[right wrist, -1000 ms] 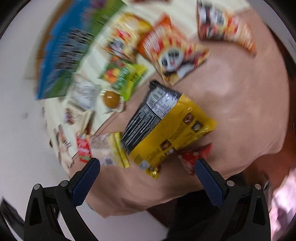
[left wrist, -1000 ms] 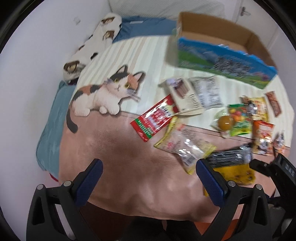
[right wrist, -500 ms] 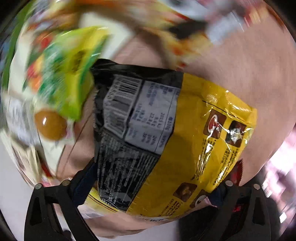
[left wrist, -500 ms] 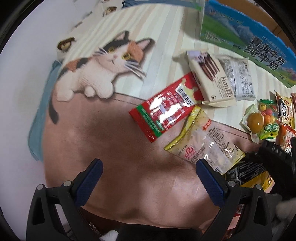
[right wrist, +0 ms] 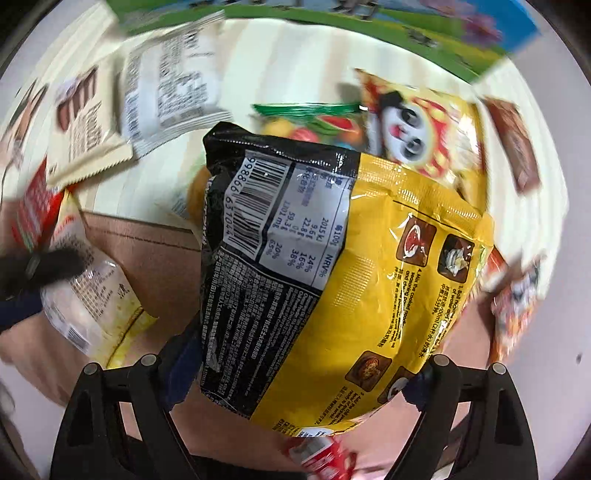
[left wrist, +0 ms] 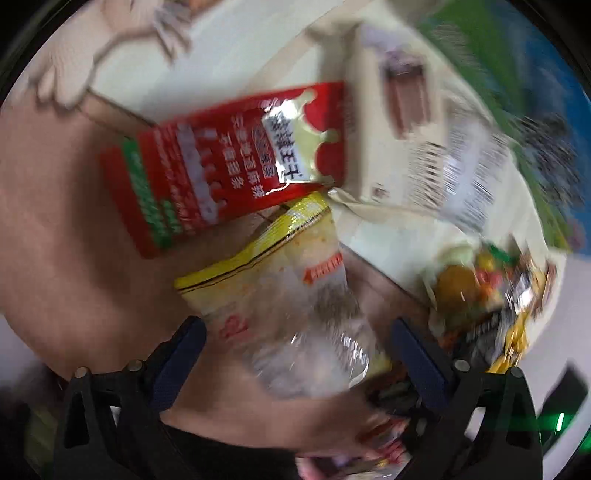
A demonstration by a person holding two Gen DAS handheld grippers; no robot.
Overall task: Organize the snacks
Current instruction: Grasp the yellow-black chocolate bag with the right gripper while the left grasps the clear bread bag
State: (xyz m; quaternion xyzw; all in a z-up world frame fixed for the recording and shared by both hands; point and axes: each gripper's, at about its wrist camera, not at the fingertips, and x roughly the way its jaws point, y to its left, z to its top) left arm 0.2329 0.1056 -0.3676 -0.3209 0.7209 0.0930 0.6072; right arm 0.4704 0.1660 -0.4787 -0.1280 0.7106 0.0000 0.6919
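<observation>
Snack packets lie scattered on a bed with a cat-print blanket (left wrist: 55, 229). My left gripper (left wrist: 295, 354) is open, low over a clear and yellow packet (left wrist: 295, 295) that lies between its fingers. A red packet (left wrist: 229, 166) lies just beyond it. My right gripper (right wrist: 299, 365) has its fingers on either side of a yellow and black noodle packet (right wrist: 332, 266). The packet fills the space between them and looks lifted off the blanket. The left gripper's finger (right wrist: 40, 264) shows at the left of the right wrist view, over the clear packet (right wrist: 88, 306).
A blue and green carton (right wrist: 332, 33) stands at the back. A cream biscuit packet (left wrist: 399, 122), a white packet (right wrist: 166, 92), a panda packet (right wrist: 413, 133), a brown bar (right wrist: 513, 144) and a green candy bag (right wrist: 314, 122) lie around.
My left gripper has moved forward and down onto the clear and yellow packet. My right gripper has turned, with the yellow and black packet still between its fingers.
</observation>
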